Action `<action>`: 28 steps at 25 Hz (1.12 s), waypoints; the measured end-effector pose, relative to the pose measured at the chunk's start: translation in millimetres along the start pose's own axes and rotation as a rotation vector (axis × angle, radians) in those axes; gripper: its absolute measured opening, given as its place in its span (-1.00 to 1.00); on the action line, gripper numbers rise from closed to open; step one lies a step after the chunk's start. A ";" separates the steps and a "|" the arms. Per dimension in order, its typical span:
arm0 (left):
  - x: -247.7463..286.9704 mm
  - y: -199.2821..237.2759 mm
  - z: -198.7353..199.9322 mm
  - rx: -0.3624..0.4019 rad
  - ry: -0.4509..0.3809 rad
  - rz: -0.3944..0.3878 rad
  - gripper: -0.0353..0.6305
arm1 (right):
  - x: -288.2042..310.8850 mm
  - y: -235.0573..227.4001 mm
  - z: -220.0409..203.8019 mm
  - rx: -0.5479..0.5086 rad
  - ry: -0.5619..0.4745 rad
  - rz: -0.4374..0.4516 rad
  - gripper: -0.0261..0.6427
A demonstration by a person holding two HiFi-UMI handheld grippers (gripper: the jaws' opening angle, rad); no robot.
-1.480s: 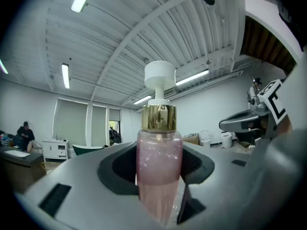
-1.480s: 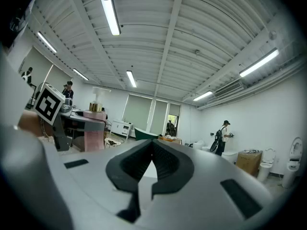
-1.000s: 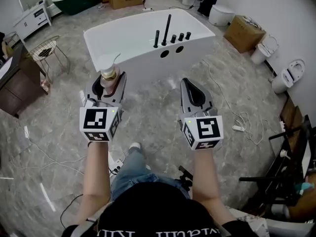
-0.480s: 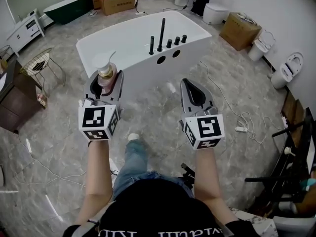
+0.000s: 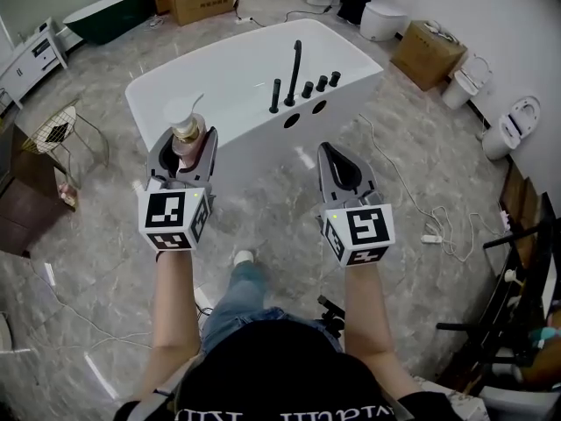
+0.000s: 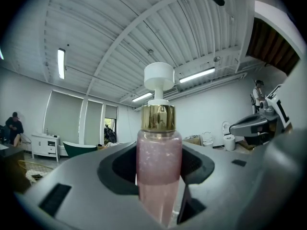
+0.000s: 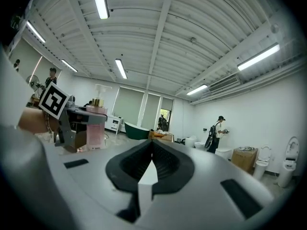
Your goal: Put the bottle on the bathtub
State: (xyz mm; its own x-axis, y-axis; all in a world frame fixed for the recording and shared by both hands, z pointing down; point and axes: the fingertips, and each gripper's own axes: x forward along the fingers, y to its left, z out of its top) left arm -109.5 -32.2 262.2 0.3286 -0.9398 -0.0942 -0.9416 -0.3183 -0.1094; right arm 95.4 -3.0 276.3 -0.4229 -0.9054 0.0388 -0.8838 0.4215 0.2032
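Note:
A pink pump bottle [image 5: 188, 139] with a gold collar and white pump head stands upright between the jaws of my left gripper [image 5: 186, 144], which is shut on it. The left gripper view shows the bottle [image 6: 159, 166] pinched at its lower body. A white freestanding bathtub [image 5: 219, 77] lies ahead on the floor, with a black faucet set [image 5: 296, 75] on its right rim. The bottle hangs just short of the tub's near wall. My right gripper [image 5: 344, 163] is shut with nothing in it, to the right and level with the left. It also catches the bottle [image 7: 97, 123] at its left.
Cardboard boxes [image 5: 426, 55], toilets [image 5: 512, 130] and a cable [image 5: 412, 202] lie to the right. A wire chair [image 5: 54, 132] and a dark cabinet [image 5: 19, 202] stand at the left, a green tub [image 5: 110, 11] at the back. People stand across the room.
The person has stepped closer to the bathtub and turned slightly, so the tub sits nearer and more central. Both grippers keep their pose, the bottle still held.

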 end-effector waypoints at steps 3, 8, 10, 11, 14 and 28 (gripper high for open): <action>37.2 23.9 -13.7 -0.010 0.017 -0.018 -0.24 | 42.6 -6.6 -5.7 0.008 0.026 -0.014 -0.88; 98.5 61.2 -38.1 -0.028 0.047 -0.059 -0.24 | 114.3 -14.0 -14.4 0.019 0.065 -0.032 -0.88; 123.9 73.8 -47.2 -0.036 0.056 -0.073 -0.24 | 141.4 -17.9 -20.4 0.018 0.086 -0.036 -0.88; 136.6 78.9 -52.4 -0.039 0.061 -0.082 -0.24 | 153.8 -20.6 -24.3 0.018 0.097 -0.039 -0.88; 170.6 90.5 -69.3 -0.045 0.078 -0.112 -0.24 | 186.9 -28.4 -38.0 0.031 0.129 -0.052 -0.88; 274.3 103.8 -157.2 -0.106 0.197 -0.235 -0.24 | 283.0 -45.5 -107.7 0.060 0.295 -0.044 -0.88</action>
State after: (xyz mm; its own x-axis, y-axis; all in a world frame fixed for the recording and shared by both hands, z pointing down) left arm -128.6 -342.6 380.6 0.5269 -0.8420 0.1159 -0.8476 -0.5306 -0.0013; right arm 37.5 -284.0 383.4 -0.3155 -0.8951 0.3152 -0.9140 0.3760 0.1528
